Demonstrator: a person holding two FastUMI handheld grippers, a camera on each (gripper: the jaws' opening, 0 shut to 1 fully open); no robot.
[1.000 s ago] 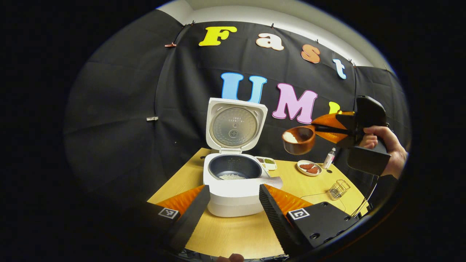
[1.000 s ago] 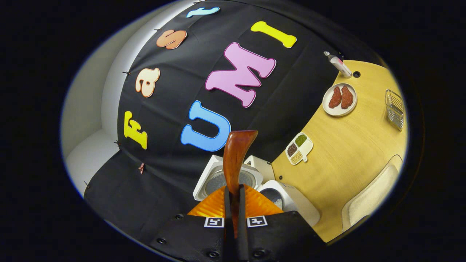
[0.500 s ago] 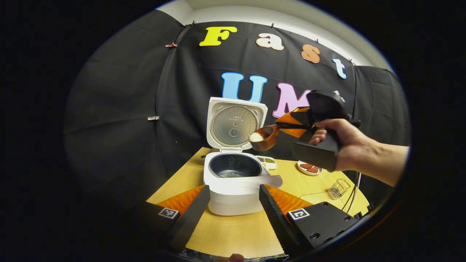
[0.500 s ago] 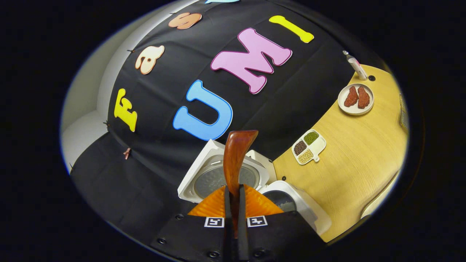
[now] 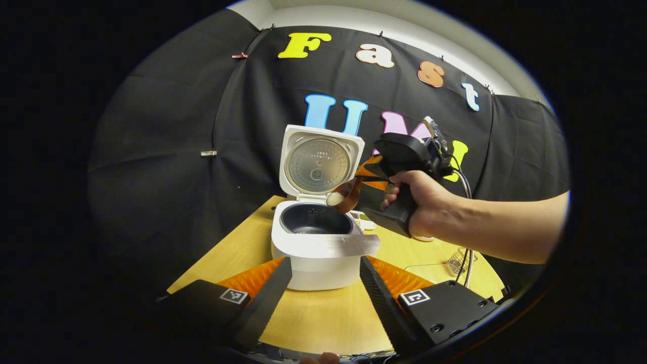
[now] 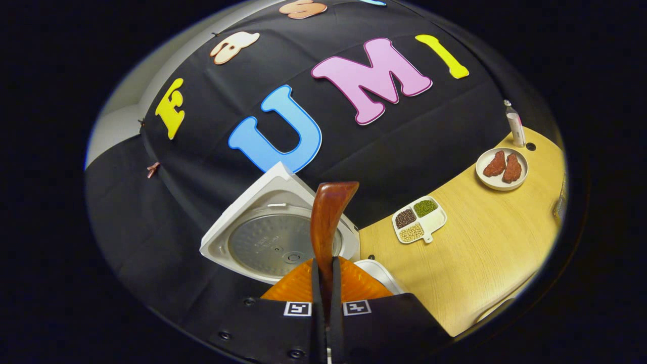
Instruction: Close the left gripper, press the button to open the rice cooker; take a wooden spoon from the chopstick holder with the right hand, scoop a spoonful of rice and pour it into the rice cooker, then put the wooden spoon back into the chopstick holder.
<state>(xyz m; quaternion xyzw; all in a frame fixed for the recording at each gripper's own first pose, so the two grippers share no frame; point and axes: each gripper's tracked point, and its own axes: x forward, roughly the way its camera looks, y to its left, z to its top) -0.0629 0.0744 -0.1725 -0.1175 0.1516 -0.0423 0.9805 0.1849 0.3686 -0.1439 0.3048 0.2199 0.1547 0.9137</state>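
My right gripper (image 6: 324,275) has its jaws narrow, both fingers pressed on the handle of the wooden spoon (image 6: 327,222), which rises straight ahead of them. In the left gripper view the spoon's bowl hangs tilted, with white rice (image 5: 335,198) heaped at its lip, just above the far right rim of the rice cooker (image 5: 316,242). The cooker's lid (image 5: 317,164) stands upright behind the pot, and the dark inner pot lies open below the bowl.

My left gripper (image 5: 323,283) hovers low over the desk (image 5: 323,323) with its jaws wide and nothing between them; the cooker sits just beyond their tips.

The pour looks about to begin, and the risk I judge is placement. The bowl sits near the pot's edge, not over its middle, so a quick roll of my wrist could send grains onto the white rim or the desk. The handle is smooth and held only by a thin pinch, so it may twist in my jaws as the load shifts. The lid is close beyond the spoon; pushing further forward could knock it.
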